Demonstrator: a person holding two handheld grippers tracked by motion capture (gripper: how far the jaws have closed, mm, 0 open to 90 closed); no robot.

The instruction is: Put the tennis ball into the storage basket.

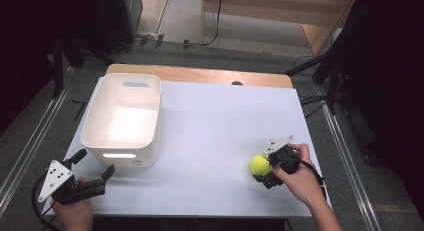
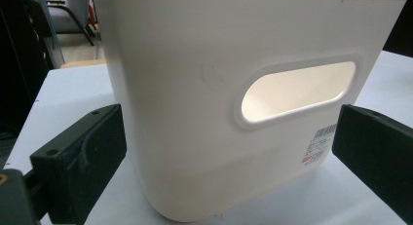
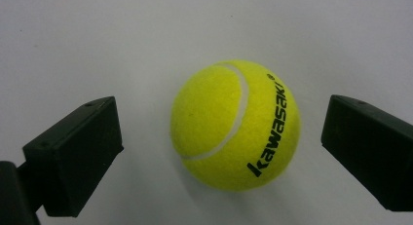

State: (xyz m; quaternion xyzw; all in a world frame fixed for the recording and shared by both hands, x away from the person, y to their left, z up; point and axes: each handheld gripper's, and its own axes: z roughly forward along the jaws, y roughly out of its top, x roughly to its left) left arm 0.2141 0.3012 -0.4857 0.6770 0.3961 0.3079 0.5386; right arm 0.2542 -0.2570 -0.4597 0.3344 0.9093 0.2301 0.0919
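A yellow tennis ball (image 1: 259,164) (image 3: 234,124) marked "kawasaki" rests on the white table (image 1: 215,121) near the front right. My right gripper (image 1: 263,170) (image 3: 221,152) is open, its jaws standing on either side of the ball without touching it. A white plastic bin (image 1: 123,118) (image 2: 195,88) with handle cut-outs stands at the left of the table, and looks empty from above. My left gripper (image 1: 94,163) (image 2: 229,157) is open at the front left corner, pointing at the bin's near wall from close by, with the bin's lower corner between its jaws.
The wooden table edge (image 1: 200,74) runs along the far side. Grey floor, metal rails (image 1: 30,141) and dark stands surround the table. A barcode sticker (image 2: 319,144) sits on the bin's near wall.
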